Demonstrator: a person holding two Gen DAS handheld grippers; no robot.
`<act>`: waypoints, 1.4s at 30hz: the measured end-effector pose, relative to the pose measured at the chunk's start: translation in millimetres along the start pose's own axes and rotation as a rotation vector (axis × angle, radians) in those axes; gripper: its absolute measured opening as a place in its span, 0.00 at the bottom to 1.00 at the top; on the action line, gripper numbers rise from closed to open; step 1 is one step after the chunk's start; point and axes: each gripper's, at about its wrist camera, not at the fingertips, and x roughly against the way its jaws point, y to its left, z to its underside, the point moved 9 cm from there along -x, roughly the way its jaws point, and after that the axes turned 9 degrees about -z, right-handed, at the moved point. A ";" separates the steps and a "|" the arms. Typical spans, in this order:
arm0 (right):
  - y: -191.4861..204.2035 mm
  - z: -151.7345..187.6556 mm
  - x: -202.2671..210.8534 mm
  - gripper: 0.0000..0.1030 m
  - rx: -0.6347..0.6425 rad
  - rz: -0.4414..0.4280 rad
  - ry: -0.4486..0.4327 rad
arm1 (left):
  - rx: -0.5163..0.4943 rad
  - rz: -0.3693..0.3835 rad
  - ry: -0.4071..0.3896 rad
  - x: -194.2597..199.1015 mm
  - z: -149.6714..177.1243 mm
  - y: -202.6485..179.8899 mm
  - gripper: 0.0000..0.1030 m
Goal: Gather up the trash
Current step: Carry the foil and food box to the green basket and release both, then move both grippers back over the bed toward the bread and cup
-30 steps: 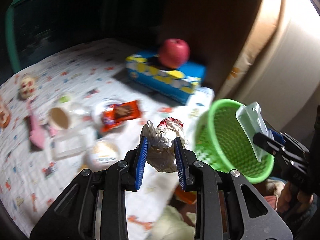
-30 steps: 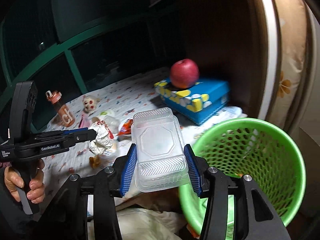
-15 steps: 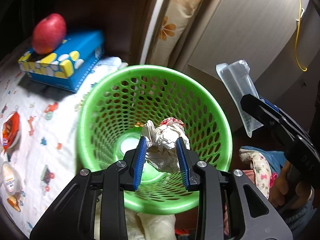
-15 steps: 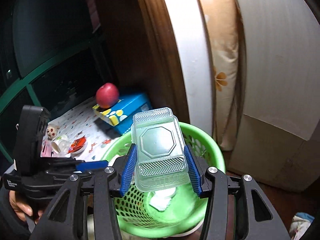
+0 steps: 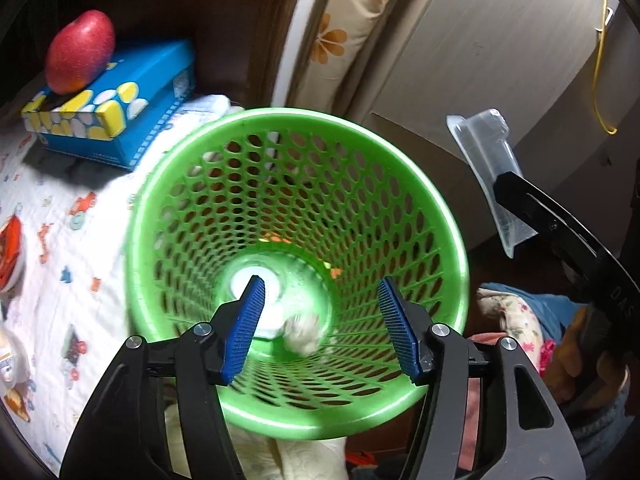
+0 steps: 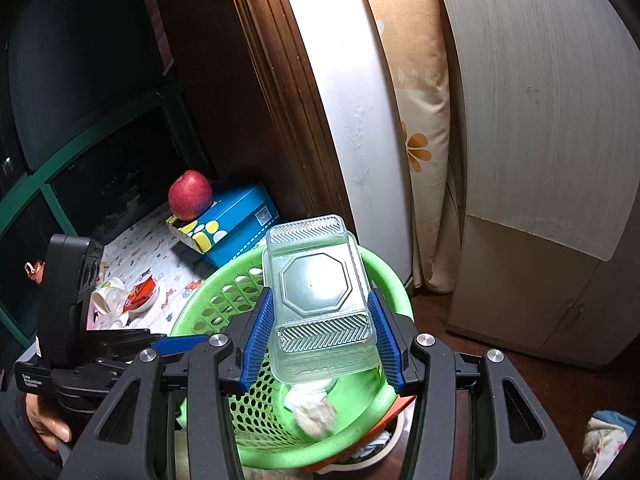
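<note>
My left gripper (image 5: pixel 322 326) is open and empty right over the green mesh basket (image 5: pixel 432 196). The crumpled white paper ball (image 5: pixel 302 334) lies blurred inside the basket, near its bottom; it also shows in the right wrist view (image 6: pixel 314 416). My right gripper (image 6: pixel 322 338) is shut on a clear plastic food container (image 6: pixel 320 292) and holds it above the basket's rim (image 6: pixel 192 308). In the left wrist view the container (image 5: pixel 486 164) is held at the right, beyond the basket.
A red apple (image 5: pixel 80 52) sits on a blue tissue box (image 5: pixel 120 112) on the patterned bedsheet (image 5: pixel 52 264) left of the basket. More wrappers and cups (image 6: pixel 128 292) lie farther on the sheet. A wardrobe (image 6: pixel 540 160) and floral cushion (image 6: pixel 416 120) stand behind.
My left gripper moved from the sheet over the basket, then opened and let the paper ball drop in. My right gripper carried the container over the basket's rim.
</note>
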 end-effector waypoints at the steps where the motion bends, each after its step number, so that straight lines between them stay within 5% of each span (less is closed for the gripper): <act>1: 0.4 0.8 -0.6 0.45 0.000 -0.001 0.003 | 0.010 -0.012 -0.003 1.8 0.4 6.2 0.57; 19: 14.8 37.1 -52.9 0.47 0.004 -0.001 0.165 | 0.172 -0.203 -0.107 54.4 13.6 113.7 0.62; 23: 22.2 44.0 -57.8 0.60 0.013 -0.008 0.181 | 0.196 -0.264 -0.129 64.7 21.2 139.4 0.63; 27: 33.0 42.9 -60.0 0.60 0.034 -0.014 0.179 | 0.233 -0.320 -0.144 75.3 32.6 167.8 0.63; 35: 87.6 28.3 -63.0 0.64 0.119 -0.085 0.149 | 0.357 -0.426 -0.155 102.8 67.9 239.6 0.63; 42: 156.4 36.5 -99.5 0.66 0.193 -0.185 0.210 | 0.465 -0.508 -0.150 130.9 108.9 301.6 0.63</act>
